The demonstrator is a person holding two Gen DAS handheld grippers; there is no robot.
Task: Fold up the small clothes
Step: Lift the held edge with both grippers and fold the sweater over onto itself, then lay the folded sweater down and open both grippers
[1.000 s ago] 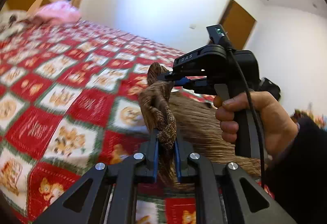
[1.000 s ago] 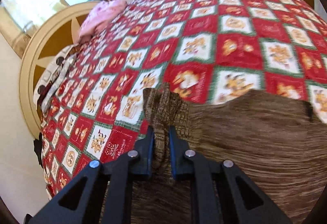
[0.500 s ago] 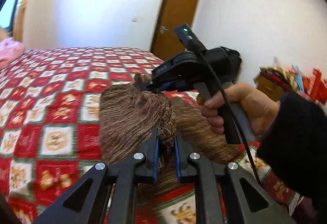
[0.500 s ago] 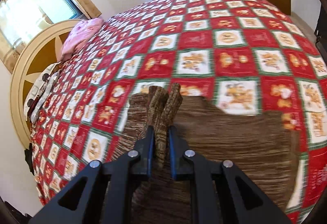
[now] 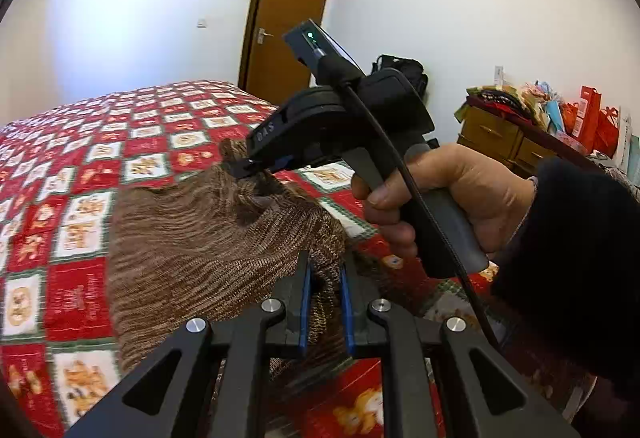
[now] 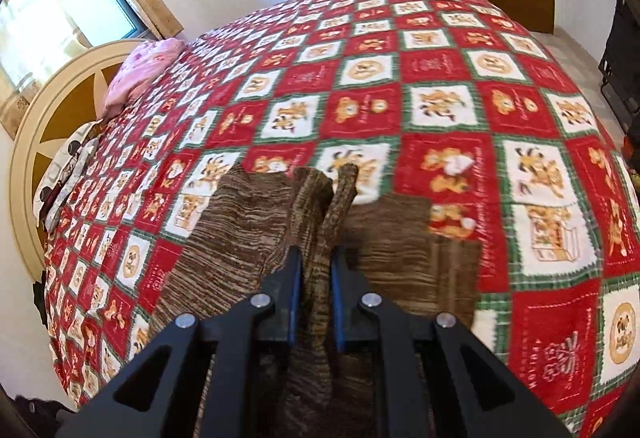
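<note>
1. The left gripper (image 5: 324, 278) pinches the brown marled knit garment (image 5: 192, 250) over the red-and-white checked quilt (image 5: 76, 174).
2. The right gripper (image 6: 314, 274) clamps another bunched edge.
3. At one o'clock, the right hand (image 5: 452, 198) blocks the cluttered wooden dresser (image 5: 504, 138).

The knit garment (image 6: 248, 234) lies on the bedspread (image 6: 440, 70), a pillow (image 6: 140, 74) well behind it by the headboard (image 6: 48, 126).

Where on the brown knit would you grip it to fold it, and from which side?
Grip the knit at its ribbed edge, pinching a bunched corner in each gripper from the near side, above the bed. That is how the left gripper and right gripper hold it now: the soft cloth hangs spread between two corner pinches.
</note>
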